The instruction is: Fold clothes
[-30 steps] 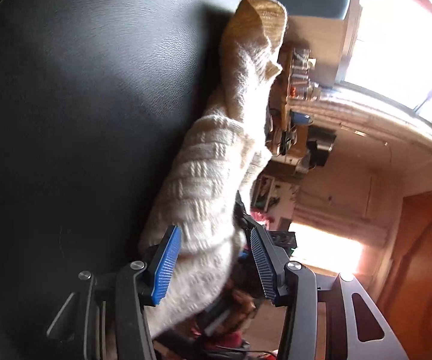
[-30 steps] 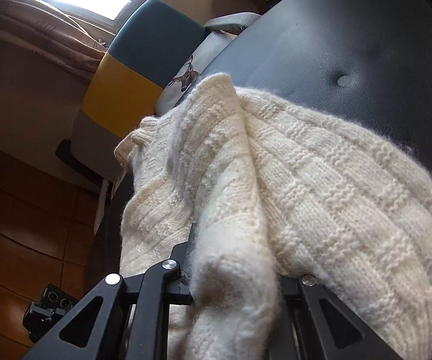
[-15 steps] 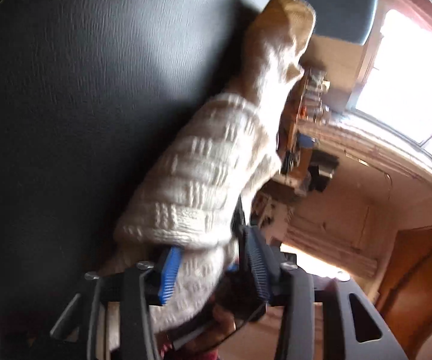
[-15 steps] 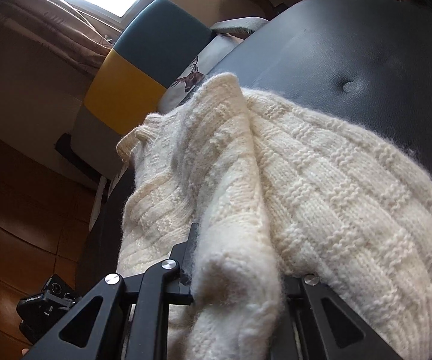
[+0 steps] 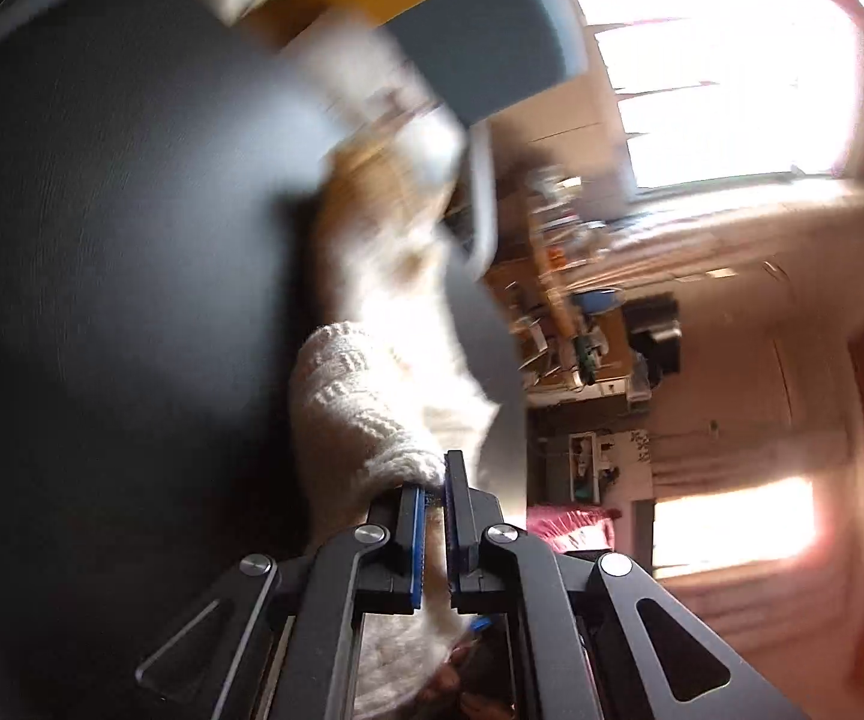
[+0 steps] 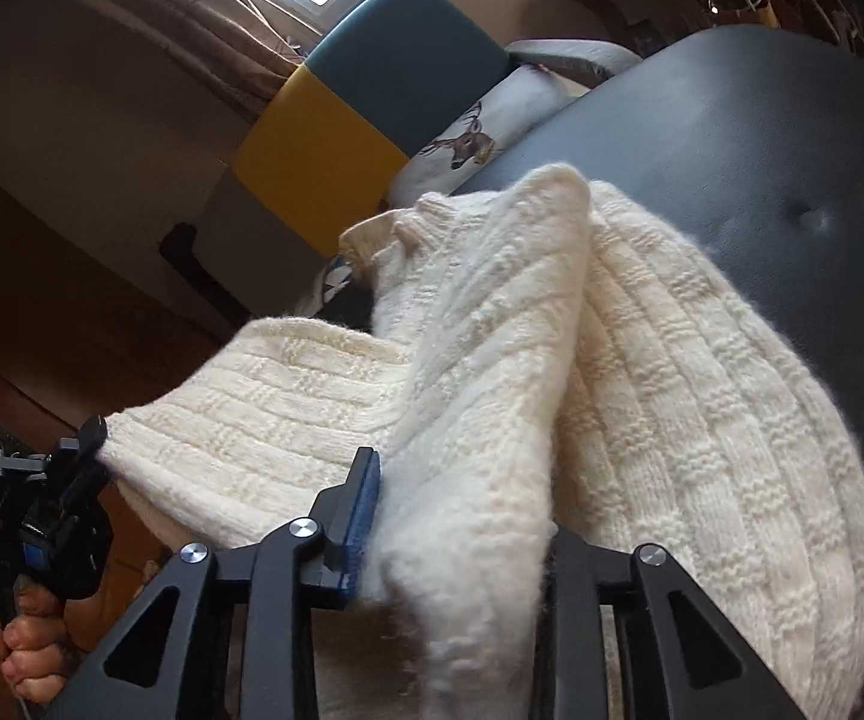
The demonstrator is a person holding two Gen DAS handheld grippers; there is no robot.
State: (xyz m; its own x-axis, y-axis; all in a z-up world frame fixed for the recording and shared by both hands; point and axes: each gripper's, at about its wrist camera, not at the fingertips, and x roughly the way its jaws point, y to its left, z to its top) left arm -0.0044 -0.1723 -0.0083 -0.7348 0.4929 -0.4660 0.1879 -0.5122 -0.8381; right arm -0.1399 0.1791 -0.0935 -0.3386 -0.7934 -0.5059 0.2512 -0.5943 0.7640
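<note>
A cream chunky-knit sweater [image 6: 642, 360] lies bunched on a black leather seat [image 6: 762, 180]. The jaws of my right gripper [image 6: 462, 534] are opening. A thick fold of the sweater still sits between them, and the blue left pad [image 6: 363, 516] shows bare beside it. The right pad is hidden by the knit. My left gripper [image 5: 432, 504] is shut on an edge of the sweater [image 5: 360, 408] and holds it up off the black seat [image 5: 102, 240]. In the right wrist view the left gripper [image 6: 87, 450] pulls a flap out to the left.
A chair with a teal and yellow back [image 6: 372, 102] and a deer-print cushion [image 6: 480, 132] stands behind the seat. A person's hand [image 6: 24, 660] holds the left tool. Cluttered shelves [image 5: 570, 312] and a bright window [image 5: 702, 60] lie beyond; the floor is brown wood.
The left jaws have shut on the sweater's edge and risen with it, rolling; a flap now stretches out to the left. The right jaws have spread wider around the fold.
</note>
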